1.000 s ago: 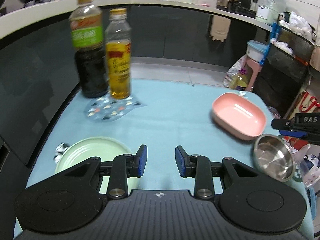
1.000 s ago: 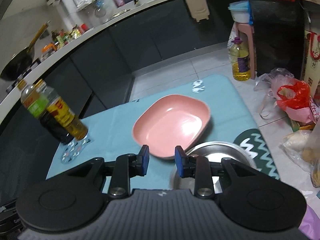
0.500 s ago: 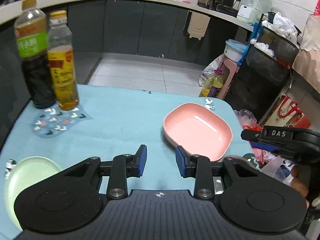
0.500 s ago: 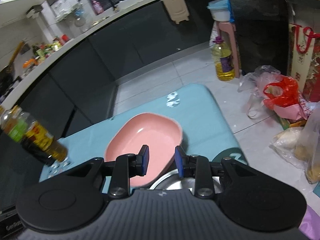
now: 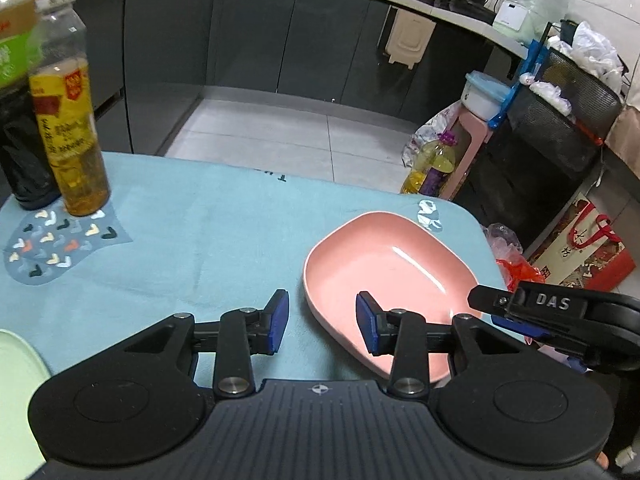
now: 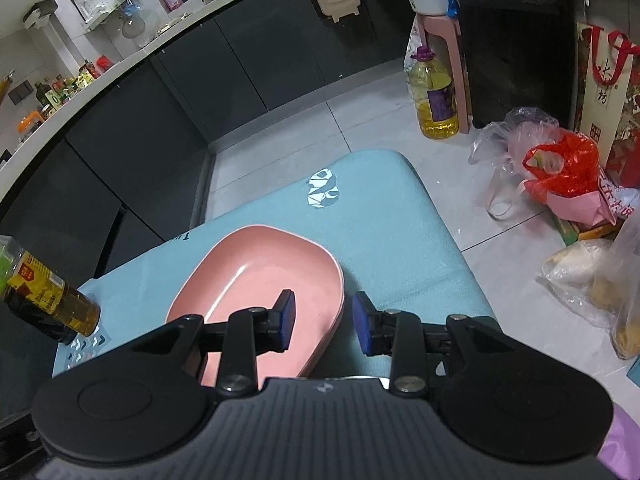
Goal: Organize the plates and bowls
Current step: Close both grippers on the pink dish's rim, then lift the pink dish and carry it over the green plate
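A pink rounded-rectangle plate point(image 5: 384, 272) lies on the right part of the blue-covered table point(image 5: 208, 232); it also shows in the right wrist view point(image 6: 256, 276). My left gripper point(image 5: 322, 326) is open and straddles the plate's near left rim. My right gripper point(image 6: 323, 320) is open and straddles the plate's right rim; it also shows in the left wrist view point(image 5: 516, 312). A pale green plate point(image 5: 16, 384) peeks in at the lower left. A sliver of the steel bowl's rim point(image 6: 352, 378) shows under the right gripper.
Two bottles, one dark point(image 5: 16, 120) and one with amber oil point(image 5: 68, 120), stand on a patterned mat point(image 5: 60, 244) at the table's far left. Off the right edge, the floor holds an oil jug point(image 6: 436, 92), plastic bags point(image 6: 560, 164) and a red gift bag point(image 5: 588, 244).
Both grippers have swung right and closed in on the pink plate, each now straddling a rim. The green plate has slid almost out of the left view and the steel bowl is nearly hidden.
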A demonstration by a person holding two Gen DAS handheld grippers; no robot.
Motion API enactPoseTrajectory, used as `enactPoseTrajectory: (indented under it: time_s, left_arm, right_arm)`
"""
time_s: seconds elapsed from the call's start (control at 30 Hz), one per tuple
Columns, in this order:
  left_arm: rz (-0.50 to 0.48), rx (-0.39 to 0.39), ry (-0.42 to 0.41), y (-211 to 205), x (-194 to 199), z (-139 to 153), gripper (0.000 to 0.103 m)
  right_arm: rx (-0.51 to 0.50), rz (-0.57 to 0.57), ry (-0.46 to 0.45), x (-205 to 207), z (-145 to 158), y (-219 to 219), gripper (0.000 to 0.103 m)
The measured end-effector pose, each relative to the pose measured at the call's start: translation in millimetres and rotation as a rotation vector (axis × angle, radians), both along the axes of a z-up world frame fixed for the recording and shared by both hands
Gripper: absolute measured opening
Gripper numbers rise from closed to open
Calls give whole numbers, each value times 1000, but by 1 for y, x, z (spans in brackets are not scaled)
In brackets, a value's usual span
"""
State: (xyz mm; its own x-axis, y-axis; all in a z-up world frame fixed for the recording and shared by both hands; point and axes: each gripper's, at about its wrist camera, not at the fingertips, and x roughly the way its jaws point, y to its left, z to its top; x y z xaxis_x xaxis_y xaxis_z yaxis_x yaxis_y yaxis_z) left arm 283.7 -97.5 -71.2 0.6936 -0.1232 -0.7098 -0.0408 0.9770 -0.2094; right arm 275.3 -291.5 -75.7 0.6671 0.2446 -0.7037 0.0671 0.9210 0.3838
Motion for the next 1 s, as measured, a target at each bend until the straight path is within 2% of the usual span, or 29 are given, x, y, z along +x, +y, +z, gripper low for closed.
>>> enactPoseTrajectory:
  time_s: [0.27,0.43,0.5,0.57,0.67,1.0]
  left_arm:
    - [3,-2,54,-5,17,-20,35]
    - [-11,-15,51,-5,19,-23,33]
    - [-17,-21,42,-5,18,-23,25]
    - [-11,8,34,-6,18,-24,15]
    - [-32,20,13,-6,15,-23,16]
    - [-20,35,-28,1,-7,-1,16]
  right_arm:
    - [43,-9,32,6,-6,-5,10]
    - [66,-3,37,8,-7,-2,10]
    - [70,1,43,10,-9,-2,10]
    - [72,5,56,12,-12,-2,0]
    - [34,5,63,12,-12,2,0]
    - [57,19,18,-1,5,7,0]
